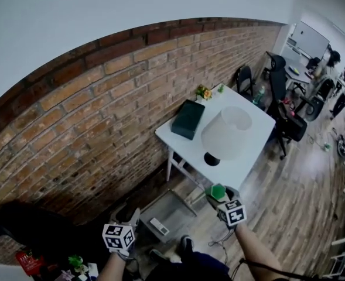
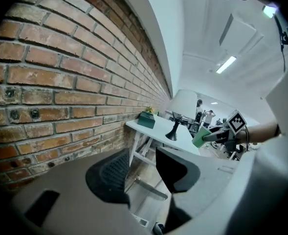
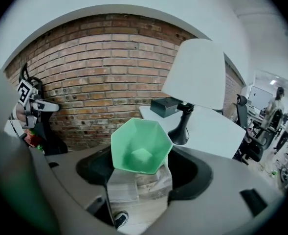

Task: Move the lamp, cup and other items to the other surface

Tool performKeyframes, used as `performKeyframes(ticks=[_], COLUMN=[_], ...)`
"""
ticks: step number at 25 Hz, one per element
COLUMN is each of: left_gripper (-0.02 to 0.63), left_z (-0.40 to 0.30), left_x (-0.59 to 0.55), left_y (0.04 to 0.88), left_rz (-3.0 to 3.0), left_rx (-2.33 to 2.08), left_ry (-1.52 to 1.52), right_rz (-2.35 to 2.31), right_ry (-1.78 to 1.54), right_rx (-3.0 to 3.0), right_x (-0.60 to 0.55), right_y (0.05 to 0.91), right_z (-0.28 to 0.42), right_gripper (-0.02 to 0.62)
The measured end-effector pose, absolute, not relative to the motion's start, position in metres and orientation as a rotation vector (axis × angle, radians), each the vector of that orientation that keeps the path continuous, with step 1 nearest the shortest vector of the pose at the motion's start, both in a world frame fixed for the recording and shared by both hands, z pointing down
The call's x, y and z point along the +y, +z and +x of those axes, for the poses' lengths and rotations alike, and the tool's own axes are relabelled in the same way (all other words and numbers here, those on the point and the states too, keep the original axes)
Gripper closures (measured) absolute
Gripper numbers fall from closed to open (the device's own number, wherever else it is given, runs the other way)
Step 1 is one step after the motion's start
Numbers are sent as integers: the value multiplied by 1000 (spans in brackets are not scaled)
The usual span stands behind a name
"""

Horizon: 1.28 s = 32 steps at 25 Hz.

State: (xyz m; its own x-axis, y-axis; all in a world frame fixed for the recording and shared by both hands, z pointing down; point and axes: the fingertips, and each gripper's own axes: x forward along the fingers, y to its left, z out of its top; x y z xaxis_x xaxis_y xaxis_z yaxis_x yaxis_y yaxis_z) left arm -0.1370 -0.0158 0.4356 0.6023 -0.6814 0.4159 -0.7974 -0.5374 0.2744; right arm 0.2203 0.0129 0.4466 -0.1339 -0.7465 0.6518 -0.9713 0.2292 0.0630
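1. One cup in the air: the right gripper is clamped on the green cup, short of the white desk's near edge, with the mouth tipped towards the gripper's camera. The walls look smooth and faceted, so a jolt could let it slide out onto the floor.
2. The lamp stands on the desk close to that edge. Its wide shade on a thin stem and small base looks top-heavy. A brush from the cup or the arm could tip it.
3. The left gripper is empty, jaws narrow with only a slit between. Going at the lamp stem like that would shove it, not grasp it.
4. The dark green box and flowers sit on the wall side of the desk. A reach past the lamp could catch the shade.
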Motion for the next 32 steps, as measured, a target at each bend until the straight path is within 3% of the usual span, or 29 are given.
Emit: performKeyframes(ticks=[19, 32], left_gripper=[442, 443], left_z=[-71, -40], left_x=[-46, -43], left_y=[437, 454], left_rz=[2300, 2223], left_rx=[-1316, -1364], left_ry=[414, 445], right_rz=[1555, 1487], right_ry=[555, 591], right_rx=[-1908, -1877], right_x=[-40, -60], right_y=[485, 512], right_z=[356, 403], right_gripper=[265, 265])
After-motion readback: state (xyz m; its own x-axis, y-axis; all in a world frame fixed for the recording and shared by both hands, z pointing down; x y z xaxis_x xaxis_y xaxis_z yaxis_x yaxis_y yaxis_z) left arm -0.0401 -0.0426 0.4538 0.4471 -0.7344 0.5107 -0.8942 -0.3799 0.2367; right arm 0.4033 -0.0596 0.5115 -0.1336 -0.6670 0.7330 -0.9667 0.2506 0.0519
